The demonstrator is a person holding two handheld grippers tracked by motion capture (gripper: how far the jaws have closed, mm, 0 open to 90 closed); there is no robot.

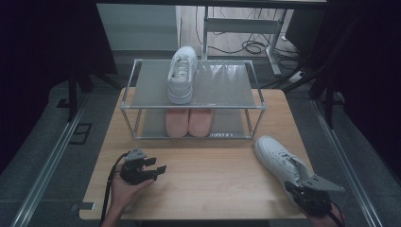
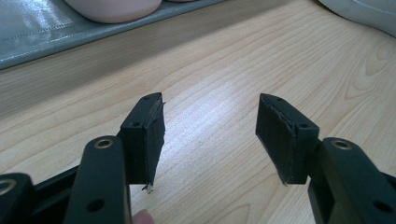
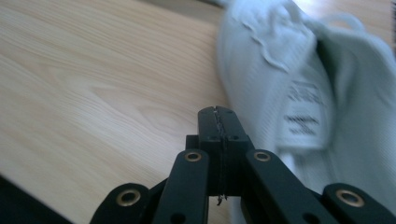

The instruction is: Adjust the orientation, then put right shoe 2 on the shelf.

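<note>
Right gripper view: the right gripper [image 3: 218, 112] has its two black jaws pressed flat together, nothing between them, with the white sneaker [image 3: 317, 93] just beside them at about 2 o'clock, its open collar and tongue label turned toward the camera. Whether the jaws touch the shoe cannot be told. To the jaws' 10 o'clock lies bare wooden tabletop [image 3: 93, 84].

Seen from the high view, that gripper [image 1: 297, 191] sits at the table's 5 o'clock corner, near the front and right edges, at the heel of the white sneaker [image 1: 279, 158], which lies with its toe pointing to about 11 o'clock and its heel close to the right edge.

At 7 o'clock a hand [image 1: 124, 189] holds the left gripper [image 1: 160, 166] low over the wood, its jaws spread wide and empty. The left gripper view confirms the gap, with plain tabletop [image 2: 219, 84] showing between the black pads [image 2: 148, 135].

Between the two grippers the front half of the table [image 1: 213, 184] is open wood, a broad free strip running from the left edge to the sneaker.

At 12 o'clock a two-tier metal rack [image 1: 194, 106] spans the rear of the table. A second white sneaker [image 1: 181, 75] rests on its top shelf, left of centre, leaving the shelf's right half bare. A pair of pink shoes [image 1: 188, 122] sits side by side on the lower shelf.
</note>
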